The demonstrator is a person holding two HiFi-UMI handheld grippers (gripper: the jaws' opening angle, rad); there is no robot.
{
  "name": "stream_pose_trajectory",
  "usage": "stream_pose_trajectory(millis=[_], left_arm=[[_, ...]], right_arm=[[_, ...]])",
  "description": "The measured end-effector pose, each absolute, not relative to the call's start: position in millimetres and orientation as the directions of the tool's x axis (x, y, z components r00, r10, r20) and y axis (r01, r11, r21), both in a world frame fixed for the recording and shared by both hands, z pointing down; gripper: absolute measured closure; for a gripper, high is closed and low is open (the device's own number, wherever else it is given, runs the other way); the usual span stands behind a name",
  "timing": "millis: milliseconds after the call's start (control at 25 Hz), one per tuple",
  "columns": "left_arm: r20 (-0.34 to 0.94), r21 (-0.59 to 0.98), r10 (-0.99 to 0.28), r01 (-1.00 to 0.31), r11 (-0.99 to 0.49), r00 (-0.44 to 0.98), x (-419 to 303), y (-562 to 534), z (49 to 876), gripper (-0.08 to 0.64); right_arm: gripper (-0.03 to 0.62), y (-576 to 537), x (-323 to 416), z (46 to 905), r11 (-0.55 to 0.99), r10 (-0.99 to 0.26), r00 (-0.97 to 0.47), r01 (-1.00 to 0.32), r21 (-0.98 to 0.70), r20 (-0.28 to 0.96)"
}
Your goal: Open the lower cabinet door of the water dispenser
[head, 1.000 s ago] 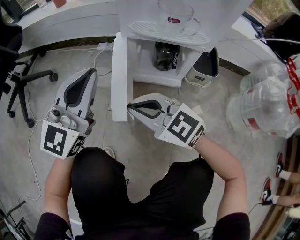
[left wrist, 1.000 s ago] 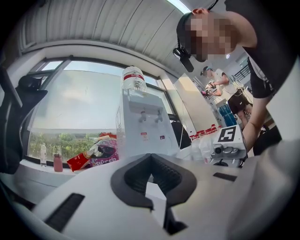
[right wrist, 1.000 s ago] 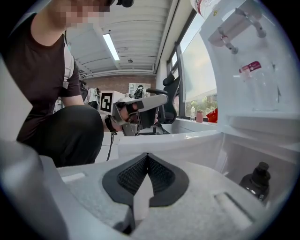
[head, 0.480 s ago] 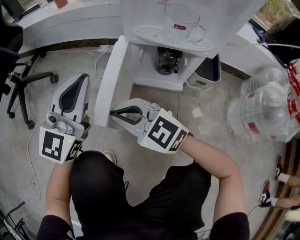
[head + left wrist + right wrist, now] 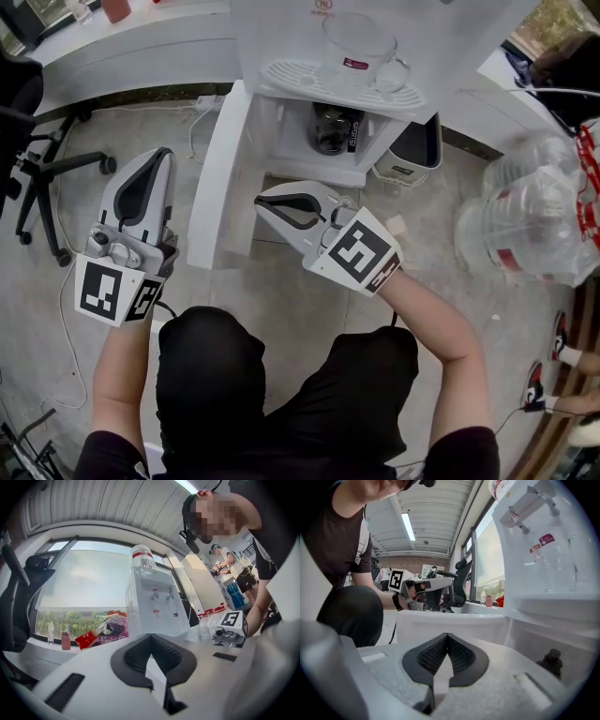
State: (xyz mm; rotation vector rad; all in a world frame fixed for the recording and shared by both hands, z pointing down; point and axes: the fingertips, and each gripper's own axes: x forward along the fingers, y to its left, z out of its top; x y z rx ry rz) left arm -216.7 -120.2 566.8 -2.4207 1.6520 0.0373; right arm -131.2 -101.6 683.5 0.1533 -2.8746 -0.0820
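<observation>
I read the lower cabinet door (image 5: 221,178) as swung wide open to the left of the water dispenser (image 5: 375,37), standing edge-on in the head view and exposing a white compartment with a dark jar (image 5: 332,127) on its shelf. The right gripper (image 5: 262,200) is clenched and empty, its tips just beside the door's inner face in front of the open compartment; I cannot confirm contact. The left gripper (image 5: 159,159) is likewise clenched on nothing, on the outer side of the door and apart from it.
</observation>
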Motion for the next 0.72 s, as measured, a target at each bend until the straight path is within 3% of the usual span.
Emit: stream_pose_trajectory(millis=[200, 480, 720], left_arm=[[-0.131, -0.219, -0.903, -0.900, -0.377, 0.410, -210, -138, 540, 0.552], [-0.118, -0.183, -0.906, -0.905, -0.383, 0.407, -192, -170, 511, 0.552], [-0.043, -0.144, -0.883, -0.878, -0.457, 0.467, -159, -181, 474, 0.552]], right_arm=[[0.588, -139, -108, 675, 0.975, -0.222, -0.949, -0.217, 0.047, 0.225], [0.588, -175, -55, 612, 0.897, -0.438, -0.880, -0.440, 0.034, 0.183], [0.588, -176, -33, 549, 0.874, -0.486, -0.865, -0.479, 0.082, 0.128]])
